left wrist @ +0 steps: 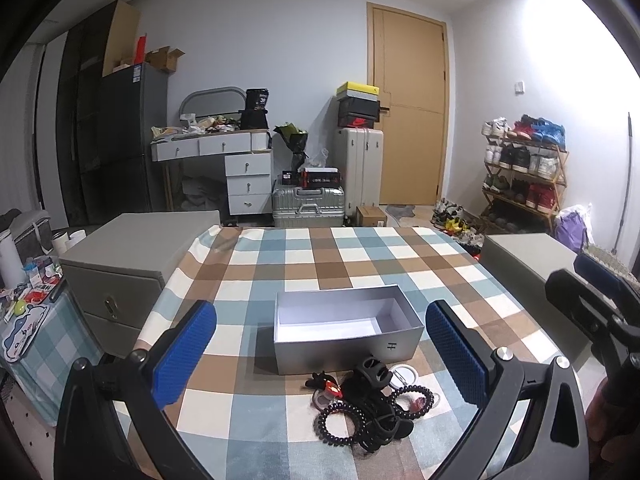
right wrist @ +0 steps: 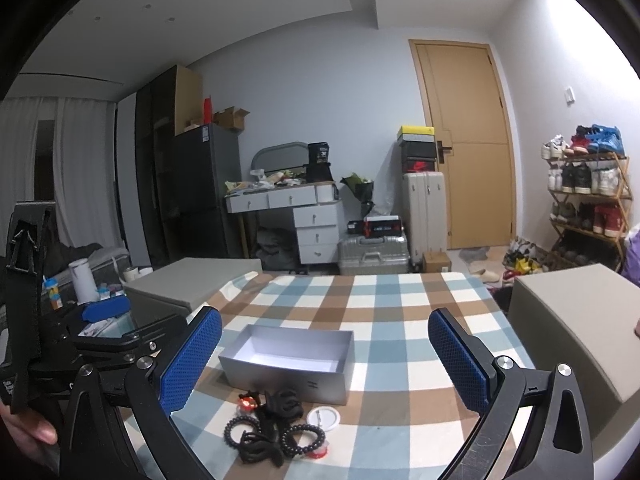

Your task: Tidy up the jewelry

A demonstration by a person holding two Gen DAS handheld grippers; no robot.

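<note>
An open grey box [left wrist: 348, 330] [right wrist: 290, 360] with a white inside sits on the checked tablecloth [left wrist: 304, 256] [right wrist: 400, 320]. Just in front of it lies a tangle of jewelry and hair things: a black claw clip [left wrist: 370, 372] [right wrist: 282, 400], black bead bracelets [left wrist: 340, 420] [right wrist: 302, 438], a red-and-black piece [left wrist: 332, 391] [right wrist: 248, 402] and a small round white case [left wrist: 402, 378] [right wrist: 322, 418]. My left gripper [left wrist: 320, 354] hovers open above the pile. My right gripper [right wrist: 326, 360] is open too, over the box and pile. Both hold nothing.
Grey cabinets flank the table on the left [left wrist: 128, 264] [right wrist: 192, 284] and on the right [left wrist: 532, 256] [right wrist: 576, 320]. A cluttered side table [left wrist: 28, 304] stands far left. Suitcases [left wrist: 308, 206], a dresser [left wrist: 224, 160] and a shoe rack [left wrist: 524, 176] line the far wall.
</note>
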